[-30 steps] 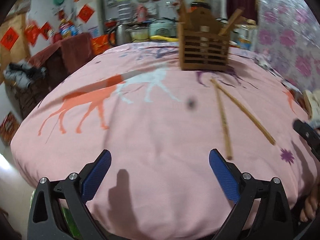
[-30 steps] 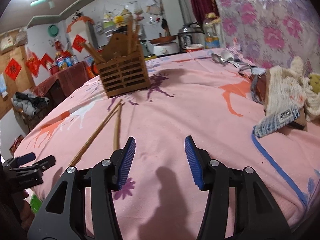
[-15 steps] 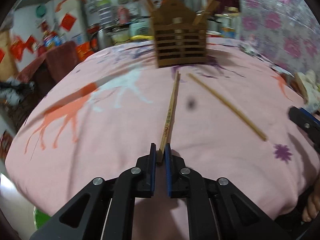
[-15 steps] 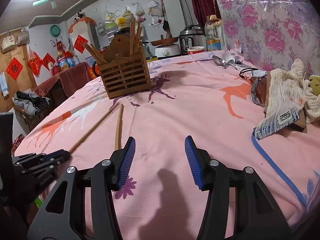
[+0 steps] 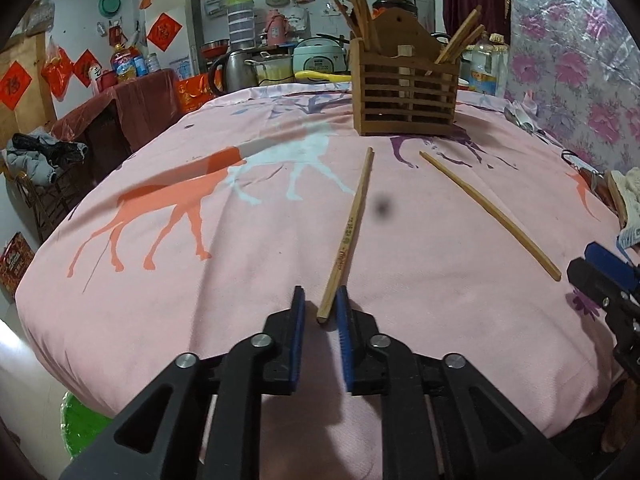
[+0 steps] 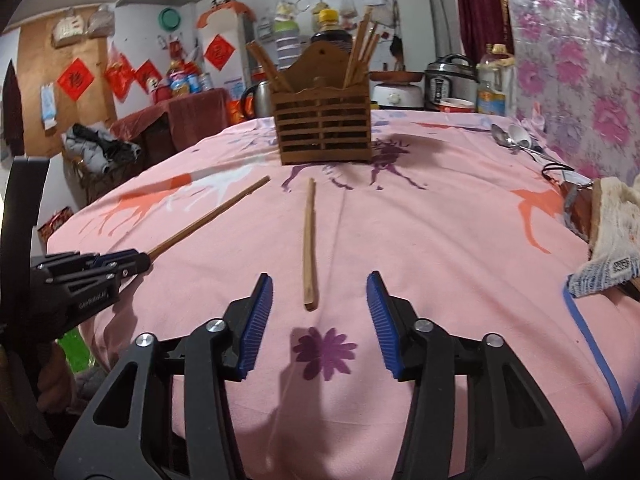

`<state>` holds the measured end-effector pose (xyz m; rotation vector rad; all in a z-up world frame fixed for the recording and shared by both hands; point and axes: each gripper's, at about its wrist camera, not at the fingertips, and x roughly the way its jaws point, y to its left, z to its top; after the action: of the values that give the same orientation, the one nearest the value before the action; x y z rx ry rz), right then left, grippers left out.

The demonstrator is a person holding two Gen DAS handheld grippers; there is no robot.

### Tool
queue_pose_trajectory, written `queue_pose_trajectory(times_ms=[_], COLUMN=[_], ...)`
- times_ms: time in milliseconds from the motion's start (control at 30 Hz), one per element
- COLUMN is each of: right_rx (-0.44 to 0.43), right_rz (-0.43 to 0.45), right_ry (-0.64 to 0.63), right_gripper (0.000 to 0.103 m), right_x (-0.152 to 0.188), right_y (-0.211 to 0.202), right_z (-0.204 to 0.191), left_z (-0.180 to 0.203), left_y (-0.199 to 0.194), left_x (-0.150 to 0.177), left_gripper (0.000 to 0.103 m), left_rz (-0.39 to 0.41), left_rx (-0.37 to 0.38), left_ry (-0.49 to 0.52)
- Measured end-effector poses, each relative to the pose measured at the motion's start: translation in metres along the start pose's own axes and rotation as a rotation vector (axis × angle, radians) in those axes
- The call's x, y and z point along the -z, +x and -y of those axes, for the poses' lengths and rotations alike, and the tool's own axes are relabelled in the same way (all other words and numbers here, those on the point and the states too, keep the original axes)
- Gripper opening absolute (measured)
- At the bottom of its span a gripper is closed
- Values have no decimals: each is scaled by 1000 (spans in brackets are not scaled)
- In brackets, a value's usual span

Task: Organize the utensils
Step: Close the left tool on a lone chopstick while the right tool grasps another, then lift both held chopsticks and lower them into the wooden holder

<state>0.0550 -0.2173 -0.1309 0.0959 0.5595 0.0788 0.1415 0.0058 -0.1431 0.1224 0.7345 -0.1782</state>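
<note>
**Near zone.** The left gripper (image 5: 321,314) is held with its blue pads narrowly parted. The near end of the lettered wooden chopstick (image 5: 352,224) lies between them. It lies against the right pad and a gap is visible on the left, so it is judged not to be clamped. The right gripper (image 6: 320,306) is held wide, with nothing between its pads. The near end of the plain wooden chopstick (image 6: 309,240) lies just ahead, on the centre line of the opening.

**Governing relation.** Each chopstick lies flat on the pink horse-print tablecloth (image 5: 200,300). Both long axes run from near to far, toward the brown slatted wooden holder (image 5: 404,96). Each near end points at its own gripper. The lettered wooden chopstick is nearer the left gripper, and the plain wooden chopstick is nearer the right. A short forward advance followed by closure is judged sufficient on the right side.

**Count.**
- Loose chopsticks: two.
- Holders: one, standing upright at the far middle. Several chopsticks stand in it, but an exact number cannot be given.
- Metal spoons (image 6: 510,136): two, at the far right.
</note>
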Motion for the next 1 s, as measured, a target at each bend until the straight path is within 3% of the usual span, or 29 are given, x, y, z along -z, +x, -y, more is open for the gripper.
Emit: queue_pose_trajectory(times_ms=[233, 433, 567, 633, 700, 867, 1000], right_rx=[-14, -12, -5, -18, -14, -18, -16], right_rz=[-28, -66, -65, -64, -63, -62, -50], right_ry=[-62, -40, -30, -28, -33, -23, -19], right_gripper=[32, 27, 14, 7, 6, 6, 6], right_x=[2, 5, 4, 4, 5, 5, 4], right_y=[11, 25, 26, 26, 26, 24, 20], right_z=[-12, -9, -7, -7, -8, -7, -6], left_z=[-5, -5, -5, -5, -4, 2, 11], left_y=[2, 3, 3, 2, 2, -1, -7], left_x=[-1, -1, -1, -1, -1, 0, 1], left_gripper=[32, 34, 34, 32, 30, 9, 6], left_rz=[1, 3, 2, 0, -1, -4, 1], left_rx=[-6, -7, -4, 7, 18, 64, 89], left_ry=[-26, -28, -30, -28, -24, 2, 27])
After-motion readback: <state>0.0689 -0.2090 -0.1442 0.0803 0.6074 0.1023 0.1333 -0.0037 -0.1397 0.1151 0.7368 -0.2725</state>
